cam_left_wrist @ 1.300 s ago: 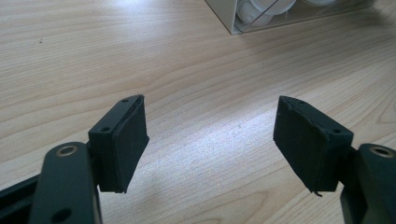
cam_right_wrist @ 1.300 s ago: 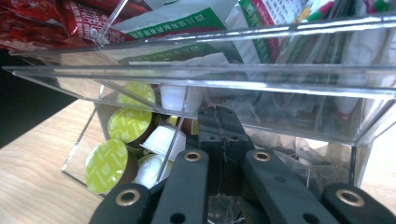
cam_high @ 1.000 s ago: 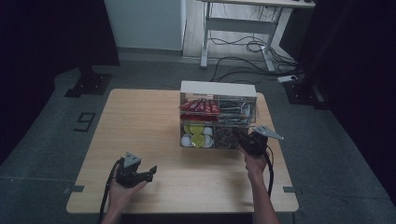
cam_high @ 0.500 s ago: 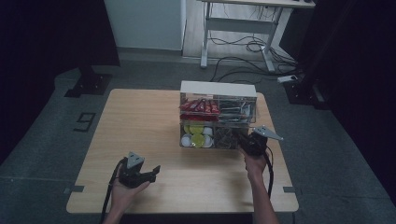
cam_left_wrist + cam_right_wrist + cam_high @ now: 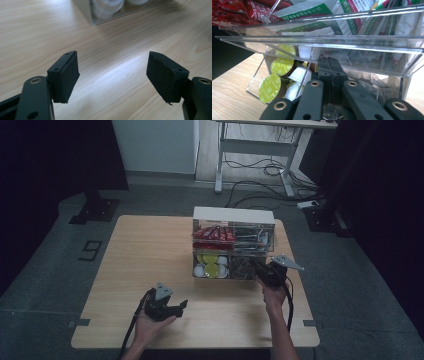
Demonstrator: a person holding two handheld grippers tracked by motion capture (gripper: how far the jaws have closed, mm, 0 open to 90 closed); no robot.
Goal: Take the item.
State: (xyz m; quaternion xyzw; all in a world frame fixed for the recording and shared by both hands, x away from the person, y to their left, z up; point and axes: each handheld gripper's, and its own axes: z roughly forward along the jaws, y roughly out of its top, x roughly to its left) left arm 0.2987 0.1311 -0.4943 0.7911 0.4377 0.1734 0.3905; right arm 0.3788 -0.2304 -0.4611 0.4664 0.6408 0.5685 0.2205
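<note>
**Two grippers and a clear snack organizer**

Over on the left, the left gripper (image 5: 172, 309) sits low above the wooden table (image 5: 145, 255), jaws spread wide, nothing between them. Mid-table there's the clear acrylic organizer (image 5: 233, 245): red packets (image 5: 214, 234) up top, green-lidded capsules (image 5: 270, 87) in the lower left bin. At its right front, the right gripper (image 5: 261, 270) pokes into the lower right bin, jaws clamped tight together; can't tell if anything's pinched.

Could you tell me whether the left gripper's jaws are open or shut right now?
Open: the left gripper has its two black pads wide apart, with bare table between them.
</note>
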